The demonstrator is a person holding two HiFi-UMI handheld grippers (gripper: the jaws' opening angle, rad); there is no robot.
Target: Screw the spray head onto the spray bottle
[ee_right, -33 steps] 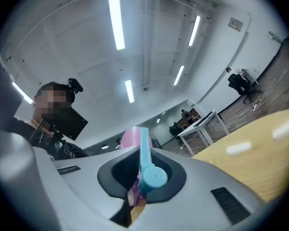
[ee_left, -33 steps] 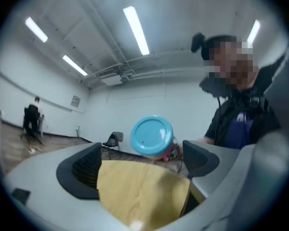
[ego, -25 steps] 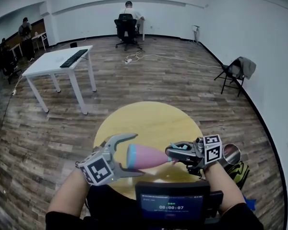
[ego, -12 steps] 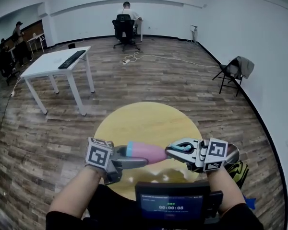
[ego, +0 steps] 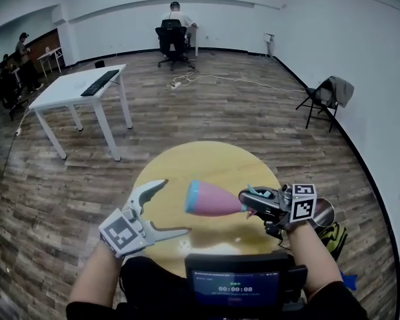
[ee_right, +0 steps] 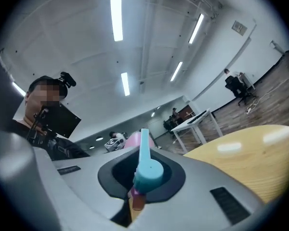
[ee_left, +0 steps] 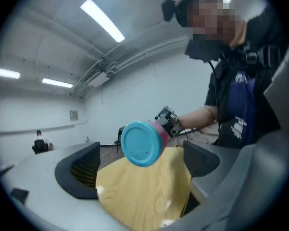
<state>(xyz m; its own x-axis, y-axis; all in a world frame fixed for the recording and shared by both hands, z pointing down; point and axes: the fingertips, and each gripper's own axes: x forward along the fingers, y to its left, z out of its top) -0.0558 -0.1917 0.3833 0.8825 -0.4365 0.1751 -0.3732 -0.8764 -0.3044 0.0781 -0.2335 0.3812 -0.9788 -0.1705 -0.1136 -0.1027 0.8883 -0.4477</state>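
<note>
A pink spray bottle (ego: pixel 217 200) with a teal base hangs level above the round yellow table (ego: pixel 207 162), base toward the left. The teal spray head (ego: pixel 255 193) sits on its neck, and my right gripper (ego: pixel 248 201) is shut on that head. The right gripper view has the teal spray head (ee_right: pixel 147 170) pinched between the jaws of the right gripper (ee_right: pixel 142 179), with the pink bottle (ee_right: pixel 132 141) behind it. My left gripper (ego: pixel 174 207) stands open just left of the base, apart from it. The left gripper view faces the bottle's teal base (ee_left: pixel 142 143), which floats free between the spread jaws of the left gripper (ee_left: pixel 139 167).
A white table (ego: pixel 80 89) with a keyboard stands at the back left. A folding chair (ego: pixel 327 99) with a jacket is at the right wall. A person sits in an office chair (ego: pixel 175 35) far back, others at the far left. A cable lies on the wood floor.
Half a second ago my left gripper was closed around the bottle's base end. It has let go, opened and drawn back to the left. The right gripper keeps its hold on the spray head.
</note>
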